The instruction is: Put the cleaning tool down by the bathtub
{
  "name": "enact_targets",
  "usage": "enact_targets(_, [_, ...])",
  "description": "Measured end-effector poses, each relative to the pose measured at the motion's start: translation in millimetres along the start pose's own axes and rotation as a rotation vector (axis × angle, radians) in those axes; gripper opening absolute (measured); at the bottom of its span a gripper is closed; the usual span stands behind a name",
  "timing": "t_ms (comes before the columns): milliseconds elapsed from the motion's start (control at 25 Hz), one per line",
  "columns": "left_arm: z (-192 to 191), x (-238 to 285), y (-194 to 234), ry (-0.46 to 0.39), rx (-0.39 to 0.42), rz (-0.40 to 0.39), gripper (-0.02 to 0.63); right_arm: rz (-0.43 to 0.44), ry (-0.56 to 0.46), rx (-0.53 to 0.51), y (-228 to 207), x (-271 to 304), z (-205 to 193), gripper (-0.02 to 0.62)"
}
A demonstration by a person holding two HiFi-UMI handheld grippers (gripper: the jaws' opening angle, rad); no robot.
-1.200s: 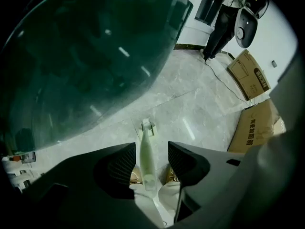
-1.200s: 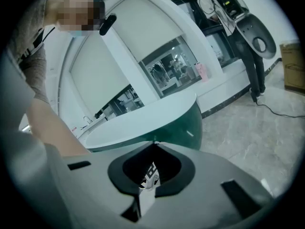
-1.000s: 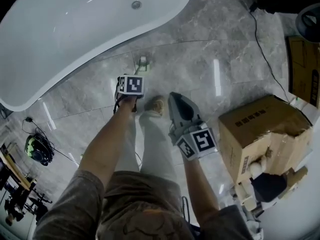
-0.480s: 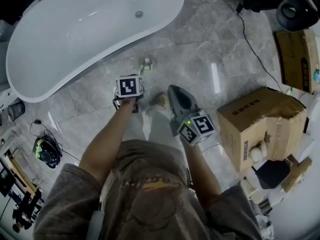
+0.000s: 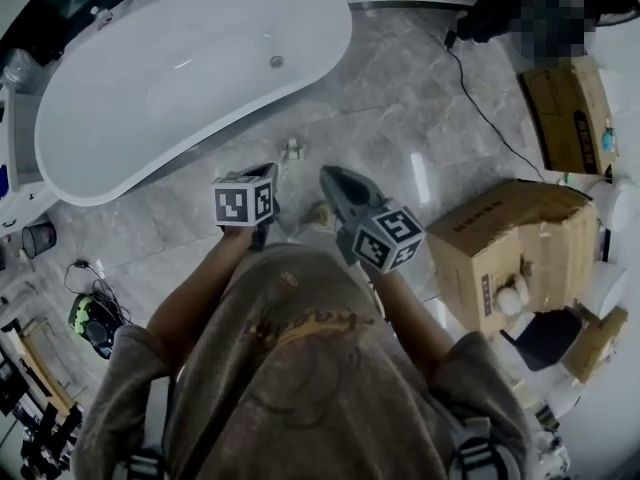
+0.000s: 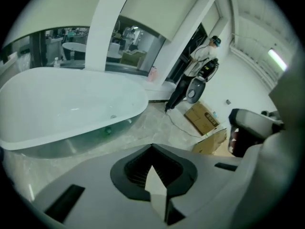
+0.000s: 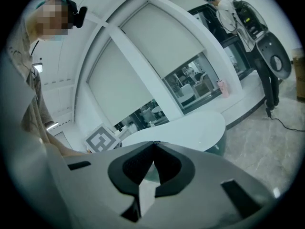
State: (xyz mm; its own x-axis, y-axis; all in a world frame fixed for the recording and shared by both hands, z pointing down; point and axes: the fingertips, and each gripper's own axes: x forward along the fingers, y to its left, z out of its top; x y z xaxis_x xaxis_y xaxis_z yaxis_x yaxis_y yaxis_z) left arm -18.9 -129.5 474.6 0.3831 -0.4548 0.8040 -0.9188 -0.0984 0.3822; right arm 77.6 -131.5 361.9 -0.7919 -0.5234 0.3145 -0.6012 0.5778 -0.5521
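Note:
The white bathtub (image 5: pixel 190 73) fills the upper left of the head view and shows again in the left gripper view (image 6: pixel 71 104). A small pale cleaning tool (image 5: pixel 291 150) lies on the grey marble floor just beside the tub's rim, with nothing touching it. My left gripper (image 5: pixel 266 171) hovers a short way below the tool, shut and empty; its jaw tips meet in its own view (image 6: pixel 152 146). My right gripper (image 5: pixel 331 176) is level with it to the right, also shut with nothing held (image 7: pixel 153 142).
A torn cardboard box (image 5: pixel 520 253) stands at the right and another box (image 5: pixel 572 118) further back. A black cable (image 5: pixel 480 108) crosses the floor at the upper right. A person (image 6: pixel 205 56) stands far off. Dark gear (image 5: pixel 90 318) lies at the lower left.
The head view has risen and widened. Both grippers have lifted away from the floor, and the left one has drawn back from the tool, which stays on the floor by the tub.

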Motion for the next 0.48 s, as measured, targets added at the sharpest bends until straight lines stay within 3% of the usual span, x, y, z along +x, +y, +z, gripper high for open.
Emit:
enact_targets(200, [44.7,-64.7,-29.9,-0.130,0.148,-0.148,0.006,0.072,-0.003,-0.091,38.6,-5.2,28.3,-0.002])
enact_targets(480, [81.4,-138.8,-68.3,-0.274,0.324,-0.239,0.008,0.166,-0.052,-0.209,78.1,-21.3,79.5,-0.002])
